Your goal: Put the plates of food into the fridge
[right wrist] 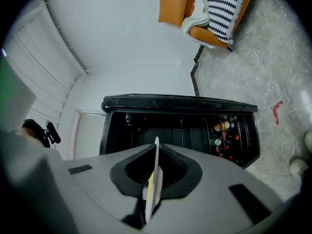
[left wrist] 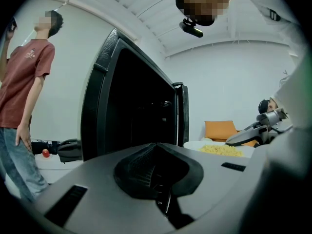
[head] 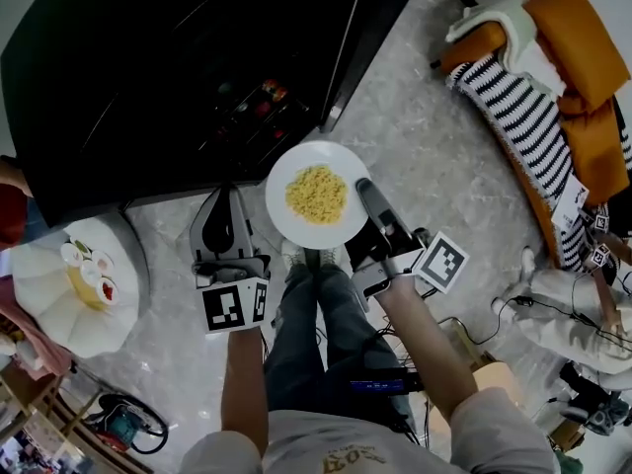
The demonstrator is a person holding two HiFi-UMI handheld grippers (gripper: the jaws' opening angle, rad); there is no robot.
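From the head view, your right tongs (head: 363,188) were clenched on the right rim of the white plate (head: 284,178). You held it level above the floor (head: 434,156), its yellow food (head: 316,196) heaped in the middle. The open black fridge (head: 178,57) stood just beyond the plate's far rim, and the bottles (head: 262,102) in its door were close by. Your left tongs (head: 223,197) hung just left of the plate, apart from it. A second plate of food (head: 87,270) sat near the far edge of the round white bench (head: 59,329) at your left.

In the left gripper view, those tongs (left wrist: 165,199) were clenched on nothing. A person in a red shirt (left wrist: 24,82) stood left of the fridge (left wrist: 131,106).

In the right gripper view, the plate's edge (right wrist: 155,179) stood pinched between the jaws, facing the fridge interior (right wrist: 165,130). An orange sofa (right wrist: 175,6) with a striped cushion (right wrist: 224,4) stood well beyond.
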